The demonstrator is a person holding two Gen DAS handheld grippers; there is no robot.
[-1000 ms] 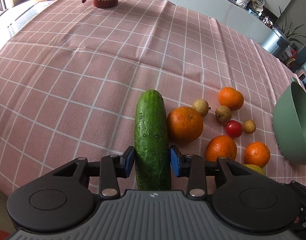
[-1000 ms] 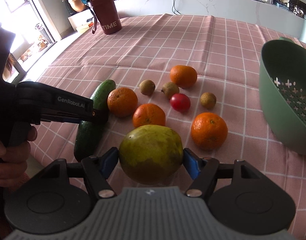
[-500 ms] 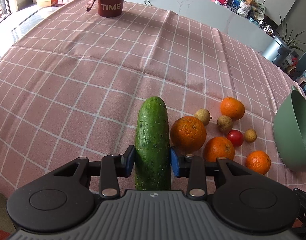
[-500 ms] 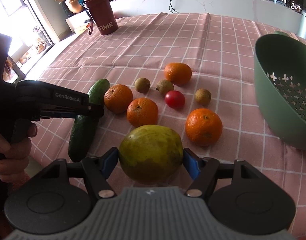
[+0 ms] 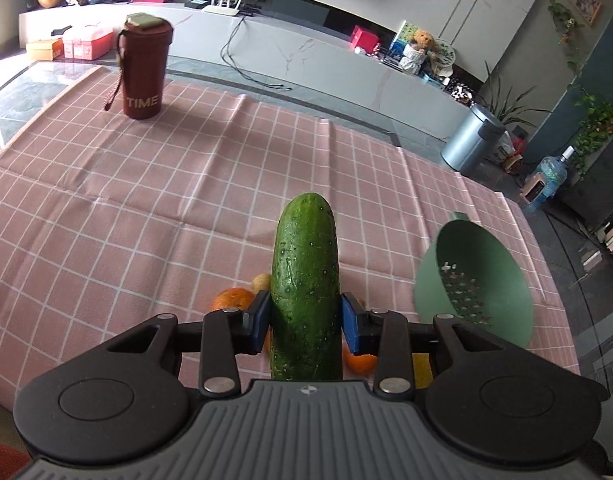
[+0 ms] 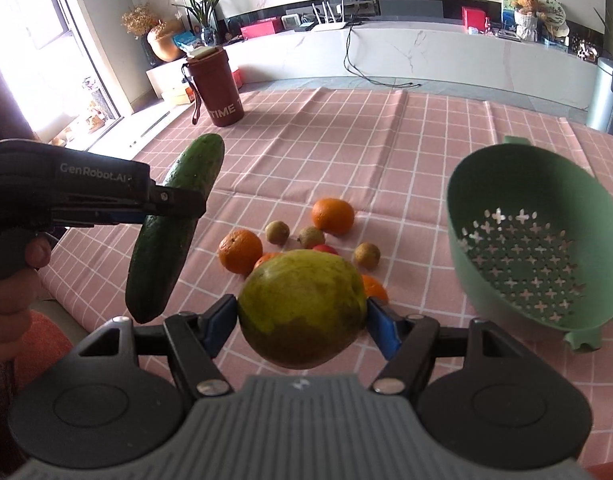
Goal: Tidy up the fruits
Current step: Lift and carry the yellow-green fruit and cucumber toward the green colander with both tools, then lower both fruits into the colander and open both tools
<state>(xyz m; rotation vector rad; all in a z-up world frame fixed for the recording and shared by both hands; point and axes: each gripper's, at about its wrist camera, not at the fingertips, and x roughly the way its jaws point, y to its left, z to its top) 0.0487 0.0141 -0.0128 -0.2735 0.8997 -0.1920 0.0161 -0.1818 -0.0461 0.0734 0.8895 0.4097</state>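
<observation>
Lifted clear of the cloth since a second earlier — cucumber (image 5: 305, 288) pinched mid-length in the left gripper (image 5: 305, 322), long axis running straight ahead between its fingers, green fruit (image 6: 302, 314) clamped in the right gripper (image 6: 302, 320) — with the colander (image 6: 534, 240) ahead-right of both, nearer the right.

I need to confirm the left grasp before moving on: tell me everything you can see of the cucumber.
The cucumber is dark green, glossy and bumpy-skinned, with rounded ends and no visible damage. The left claw holds it near mid-length, a blue pad pressed on each side. It is in the air above the pink checked tablecloth, tilted, far end higher. Nothing else touches it. The green colander stands off to its right.
</observation>
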